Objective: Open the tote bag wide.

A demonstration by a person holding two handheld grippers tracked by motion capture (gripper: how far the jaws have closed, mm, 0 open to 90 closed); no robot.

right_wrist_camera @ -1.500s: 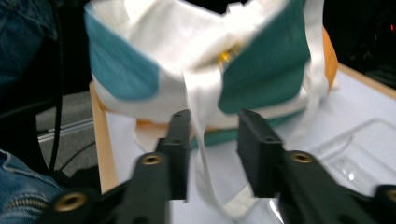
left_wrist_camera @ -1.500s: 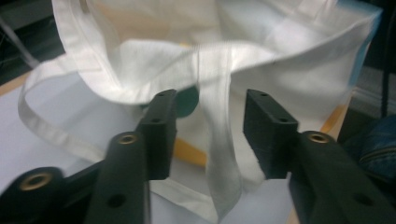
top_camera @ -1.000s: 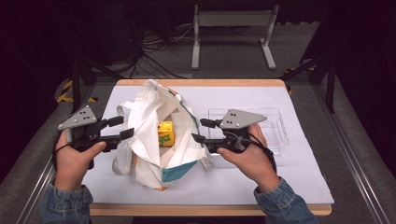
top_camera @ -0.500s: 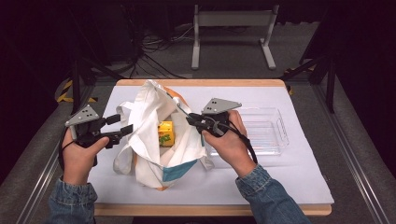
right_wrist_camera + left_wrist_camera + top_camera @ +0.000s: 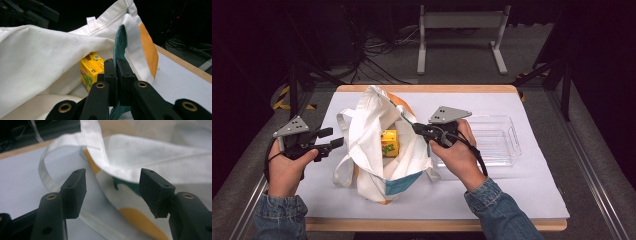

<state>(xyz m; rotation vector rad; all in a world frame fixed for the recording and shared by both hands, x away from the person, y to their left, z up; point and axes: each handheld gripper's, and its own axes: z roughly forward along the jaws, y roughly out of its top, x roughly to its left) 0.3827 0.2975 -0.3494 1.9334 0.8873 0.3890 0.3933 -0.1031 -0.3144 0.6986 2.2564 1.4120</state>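
Right claw (image 5: pixel 116 75) clamped on tote bag (image 5: pixel 377 150) rim; left claw (image 5: pixel 112 192) gaping.

A lab recording setup: black curtains, loose cables (image 5: pixel 377 60) on grey floor, metal-framed rig, white-covered surface (image 5: pixel 532 165), tracker-fitted handheld tools.

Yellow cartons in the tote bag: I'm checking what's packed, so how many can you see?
1. A yellow carton stands inside the open tote bag, near its middle; the right gripper view shows it under the folded cloth. More may lie hidden beneath the fabric.
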